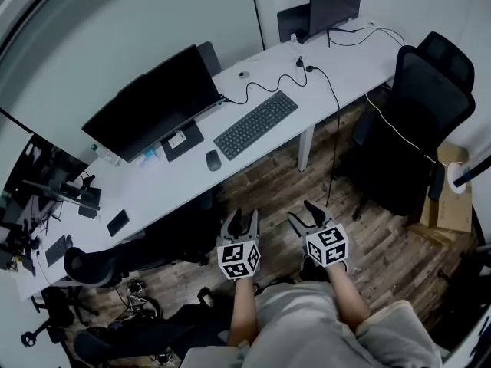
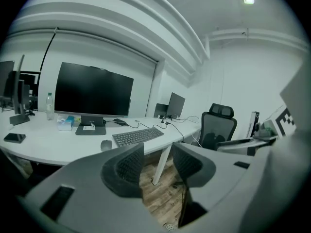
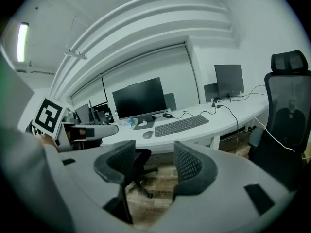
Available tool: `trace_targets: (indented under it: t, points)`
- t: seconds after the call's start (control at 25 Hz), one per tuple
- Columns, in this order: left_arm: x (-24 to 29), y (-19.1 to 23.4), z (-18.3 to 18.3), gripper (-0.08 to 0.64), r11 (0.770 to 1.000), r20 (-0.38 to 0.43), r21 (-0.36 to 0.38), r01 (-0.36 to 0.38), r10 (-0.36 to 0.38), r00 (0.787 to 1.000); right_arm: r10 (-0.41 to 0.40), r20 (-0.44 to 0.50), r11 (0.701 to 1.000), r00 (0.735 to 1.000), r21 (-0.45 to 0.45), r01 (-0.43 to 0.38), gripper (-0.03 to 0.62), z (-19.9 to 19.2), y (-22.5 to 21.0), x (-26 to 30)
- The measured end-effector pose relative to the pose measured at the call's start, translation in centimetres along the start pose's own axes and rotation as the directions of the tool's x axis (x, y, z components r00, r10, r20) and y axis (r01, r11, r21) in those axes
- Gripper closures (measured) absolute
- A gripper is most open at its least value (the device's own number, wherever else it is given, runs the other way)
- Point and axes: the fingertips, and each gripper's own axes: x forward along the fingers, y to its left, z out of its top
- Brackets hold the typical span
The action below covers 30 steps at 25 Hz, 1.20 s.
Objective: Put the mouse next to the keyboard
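A dark mouse (image 1: 213, 160) lies on the white desk (image 1: 153, 194), just left of the black keyboard (image 1: 255, 124). The left gripper view has the mouse (image 2: 106, 145) beside the keyboard (image 2: 138, 136); so does the right gripper view, with mouse (image 3: 147, 135) and keyboard (image 3: 181, 125). My left gripper (image 1: 241, 222) and right gripper (image 1: 304, 212) hover over the wooden floor, well short of the desk. Both stand open with nothing between their jaws.
A black monitor (image 1: 153, 102) stands behind the keyboard. A phone (image 1: 117, 222) lies on the desk's left part. A black office chair (image 1: 410, 129) stands at right, another chair (image 1: 100, 265) at lower left. A cable (image 1: 336, 140) hangs off the desk. A second monitor (image 1: 335, 2) is far back.
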Motion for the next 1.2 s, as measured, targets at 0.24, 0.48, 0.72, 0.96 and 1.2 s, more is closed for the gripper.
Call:
trace_targets:
  t: [0.24, 0.48, 0.72, 0.96, 1.2]
  points:
    - [3.6, -0.1, 2.1, 0.374, 0.999, 0.009, 0.011, -0.037, 0.037, 0.999, 0.032, 0.009, 0.999, 0.999, -0.017, -0.031, 0.336, 2.3, -3.0, 2.2]
    - [6.7, -0.3, 2.6, 0.374, 0.996, 0.001, 0.017, -0.085, 0.085, 0.996, 0.09, 0.005, 0.995, 0.996, -0.049, -0.09, 0.337, 3.8, -5.8, 4.2]
    - [8.9, -0.3, 3.2, 0.374, 0.988, 0.013, 0.012, -0.156, 0.156, 0.988, 0.138, -0.005, 0.988, 0.99, -0.07, -0.138, 0.339, 5.0, -8.4, 5.9]
    - [9.3, -0.4, 2.7, 0.374, 0.978, -0.005, 0.025, -0.206, 0.207, 0.978, 0.18, -0.012, 0.983, 0.984, -0.043, -0.181, 0.344, 5.3, -10.1, 7.1]
    - [8.2, 2.3, 2.2, 0.374, 0.962, -0.025, 0.018, -0.271, 0.271, 0.962, 0.196, -0.036, 0.98, 0.98, -0.018, -0.197, 0.345, 4.5, -9.8, 8.6]
